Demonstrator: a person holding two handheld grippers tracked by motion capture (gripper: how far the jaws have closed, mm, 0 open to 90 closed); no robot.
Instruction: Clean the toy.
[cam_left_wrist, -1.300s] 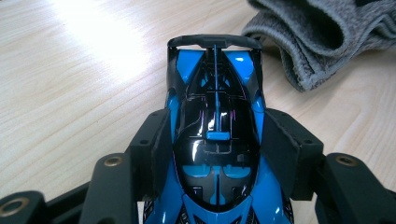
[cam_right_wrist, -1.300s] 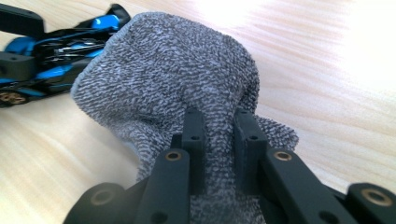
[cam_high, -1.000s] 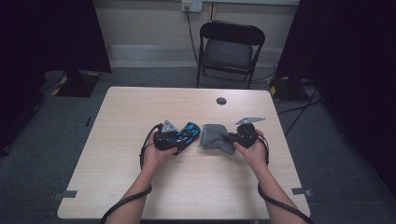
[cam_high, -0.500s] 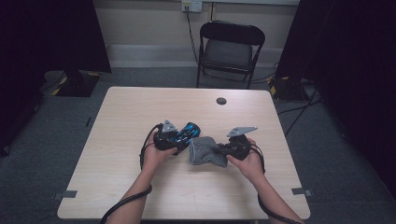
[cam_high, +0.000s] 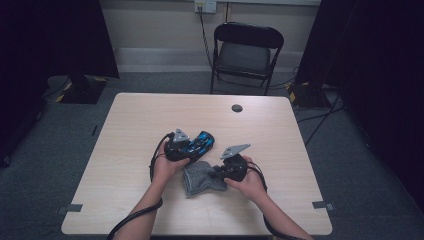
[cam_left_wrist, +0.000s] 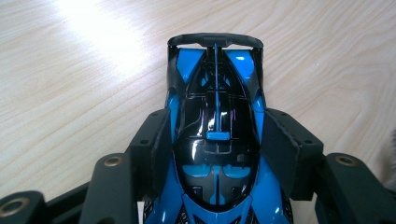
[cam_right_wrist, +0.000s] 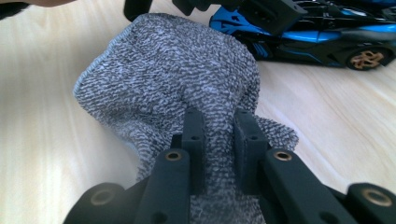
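A blue and black toy race car (cam_high: 199, 144) (cam_left_wrist: 215, 135) rests on the wooden table (cam_high: 130, 125). My left gripper (cam_high: 192, 147) (cam_left_wrist: 215, 140) is shut on the car's body, one pad on each side. A grey knitted cloth (cam_high: 199, 178) (cam_right_wrist: 173, 79) lies bunched on the table just in front of the car. My right gripper (cam_high: 216, 172) (cam_right_wrist: 218, 133) is shut on a fold of that cloth. In the right gripper view the car (cam_right_wrist: 317, 32) and the left gripper's jaws lie just beyond the cloth.
A small dark round grommet (cam_high: 237, 108) sits in the table's far middle. A black folding chair (cam_high: 246, 55) stands behind the table. Cables run over the grey floor at the right. Bare tabletop lies to the left and far side.
My right gripper has dragged the grey cloth toward the table's near edge and a little leftward, below the car. The left gripper and the car have stayed in place.
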